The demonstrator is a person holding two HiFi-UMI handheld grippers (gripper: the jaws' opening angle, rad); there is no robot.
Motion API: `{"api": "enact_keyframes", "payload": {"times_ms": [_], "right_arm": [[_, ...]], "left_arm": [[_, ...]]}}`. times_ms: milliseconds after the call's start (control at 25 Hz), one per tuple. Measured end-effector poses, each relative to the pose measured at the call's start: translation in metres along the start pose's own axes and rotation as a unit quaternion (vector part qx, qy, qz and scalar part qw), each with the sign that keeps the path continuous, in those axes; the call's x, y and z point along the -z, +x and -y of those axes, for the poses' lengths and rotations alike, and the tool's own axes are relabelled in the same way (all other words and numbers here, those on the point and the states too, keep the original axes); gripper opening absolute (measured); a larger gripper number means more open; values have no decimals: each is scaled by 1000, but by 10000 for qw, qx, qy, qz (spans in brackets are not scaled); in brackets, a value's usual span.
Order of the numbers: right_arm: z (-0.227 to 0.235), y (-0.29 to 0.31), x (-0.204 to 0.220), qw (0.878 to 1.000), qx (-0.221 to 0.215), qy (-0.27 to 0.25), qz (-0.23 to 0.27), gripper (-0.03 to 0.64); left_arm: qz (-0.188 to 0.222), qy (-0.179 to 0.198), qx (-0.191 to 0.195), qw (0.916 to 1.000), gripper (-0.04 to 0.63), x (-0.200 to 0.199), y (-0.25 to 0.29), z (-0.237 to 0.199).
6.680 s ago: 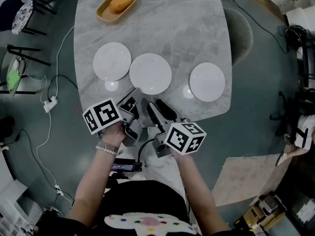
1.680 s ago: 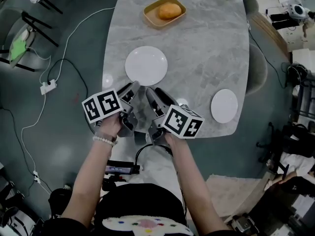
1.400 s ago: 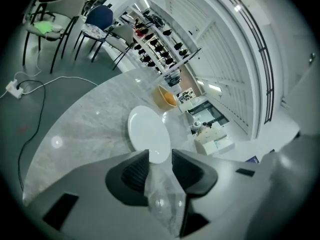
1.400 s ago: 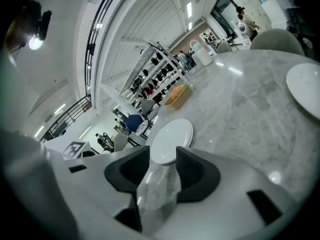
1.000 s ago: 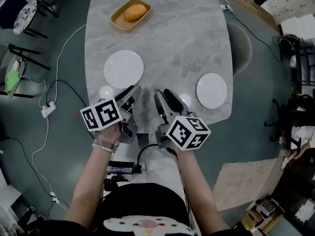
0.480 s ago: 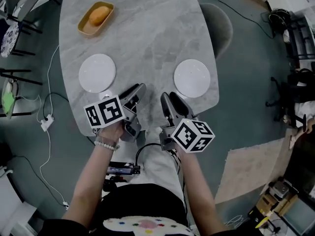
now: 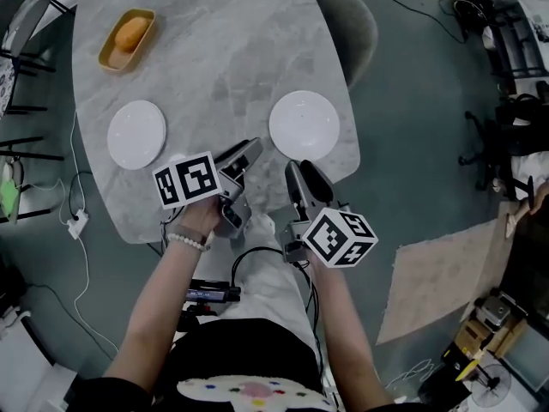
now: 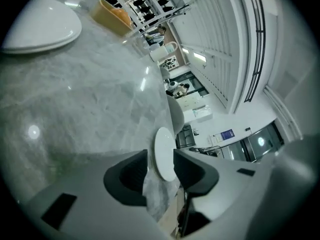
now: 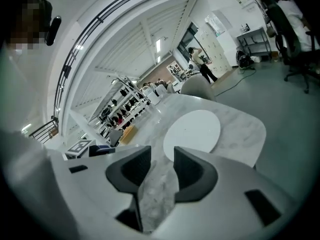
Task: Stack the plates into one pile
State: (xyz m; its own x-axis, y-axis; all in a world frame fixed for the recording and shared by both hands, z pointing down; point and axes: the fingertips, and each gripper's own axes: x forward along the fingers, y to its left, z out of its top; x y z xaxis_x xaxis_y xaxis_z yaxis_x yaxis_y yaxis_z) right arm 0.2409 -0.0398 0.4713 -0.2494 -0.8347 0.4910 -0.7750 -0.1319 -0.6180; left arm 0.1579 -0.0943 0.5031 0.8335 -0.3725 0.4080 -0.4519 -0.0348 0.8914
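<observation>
A single white plate (image 7: 304, 124) lies near the right edge of the marble table (image 7: 223, 50). A second white plate or pile (image 7: 135, 134) sits at the left; I cannot tell how many plates it holds. My left gripper (image 7: 241, 154) hovers over the table's near edge, left of the single plate. Its jaws are opening, with nothing between them. My right gripper (image 7: 303, 177) is just short of that plate, open and empty. The left gripper view shows the single plate (image 8: 164, 154) beyond the left gripper (image 8: 160, 160). In the right gripper view the plate (image 9: 192, 130) lies ahead of the right gripper (image 9: 161, 156).
An orange tray (image 7: 126, 38) holding a bun sits at the far left of the table. A grey chair (image 7: 350, 22) stands at the table's far right side. Cables and a power strip (image 7: 75, 223) lie on the floor at the left. The table edge (image 7: 257, 204) is under my grippers.
Three separate plates showed earliest; now only two spots hold plates. In the last second both grippers have swung right toward the single plate, and the table has slid left in the head view.
</observation>
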Motion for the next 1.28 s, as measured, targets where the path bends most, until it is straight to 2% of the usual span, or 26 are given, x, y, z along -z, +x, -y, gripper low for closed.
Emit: {"api": "enact_keyframes", "payload": {"times_ms": [360, 920, 1120, 1280], "right_arm": [[23, -8, -6, 9996, 133, 228, 94, 143], [37, -17, -3, 9988, 227, 429, 76, 141], [38, -16, 1, 9985, 222, 492, 33, 141], [38, -14, 6, 9982, 220, 559, -40, 141]], "left_arm": [[-231, -137, -128, 9996, 163, 15, 36, -4], [-468, -464, -345, 9972, 163, 23, 55, 2], [-496, -330, -604, 9964, 98, 25, 54, -6], [-531, -420, -684, 9954, 64, 26, 53, -10]]}}
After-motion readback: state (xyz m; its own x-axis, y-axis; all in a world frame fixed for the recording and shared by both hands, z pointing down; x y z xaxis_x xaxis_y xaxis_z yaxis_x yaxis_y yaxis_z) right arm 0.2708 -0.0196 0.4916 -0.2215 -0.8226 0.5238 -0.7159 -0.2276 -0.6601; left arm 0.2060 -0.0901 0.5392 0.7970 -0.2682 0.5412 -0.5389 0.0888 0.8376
